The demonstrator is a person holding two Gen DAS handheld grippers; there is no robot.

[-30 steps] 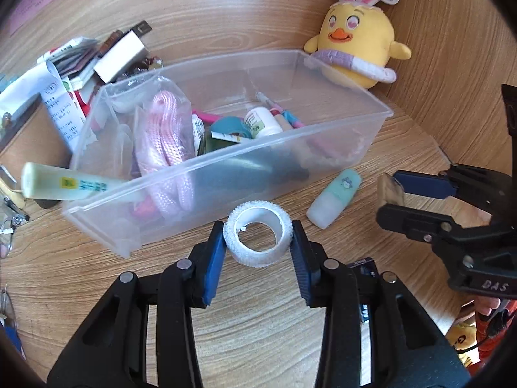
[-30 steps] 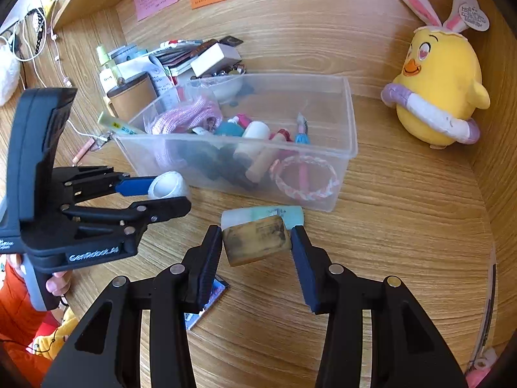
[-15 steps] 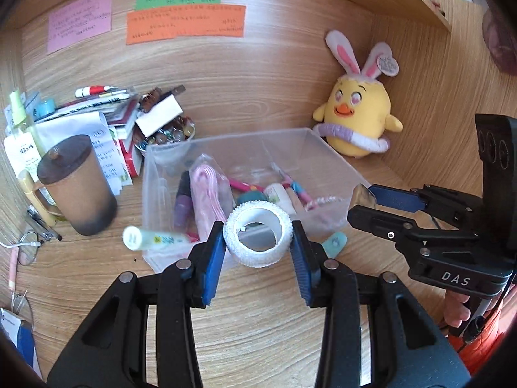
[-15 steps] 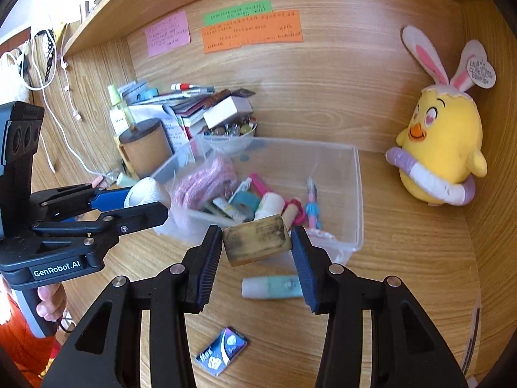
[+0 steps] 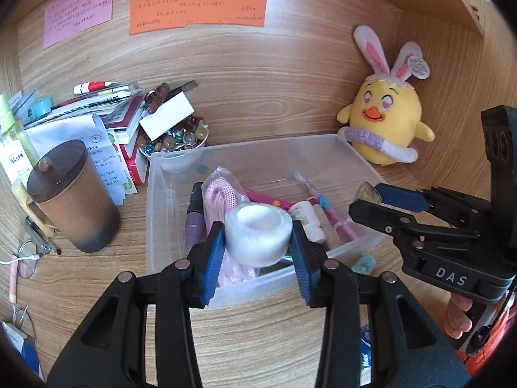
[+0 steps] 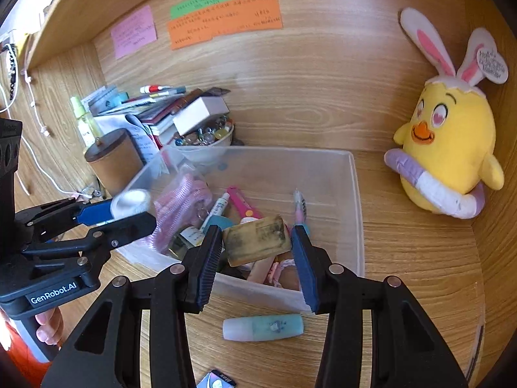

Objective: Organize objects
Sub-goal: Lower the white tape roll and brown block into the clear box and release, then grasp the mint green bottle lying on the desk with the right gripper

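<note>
My left gripper (image 5: 257, 242) is shut on a white tape roll (image 5: 258, 237) and holds it above the near edge of the clear plastic bin (image 5: 265, 150). My right gripper (image 6: 257, 245) is shut on a worn tan eraser block (image 6: 257, 241) above the bin's near wall (image 6: 353, 194). The bin holds a pink cord (image 5: 221, 199), pens and small bottles. The left gripper and its roll (image 6: 131, 200) show at the left in the right wrist view. The right gripper (image 5: 371, 197) shows at the right in the left wrist view.
A pale teal tube (image 6: 263, 327) and a small blue card (image 6: 216, 381) lie on the desk in front of the bin. A brown lidded cup (image 5: 72, 197), stacked papers and a bowl of beads (image 5: 176, 144) stand left. A yellow chick plush (image 6: 447, 148) sits right.
Both grippers have risen and moved forward with their objects, from desk level in front of the bin to above its near edge.
</note>
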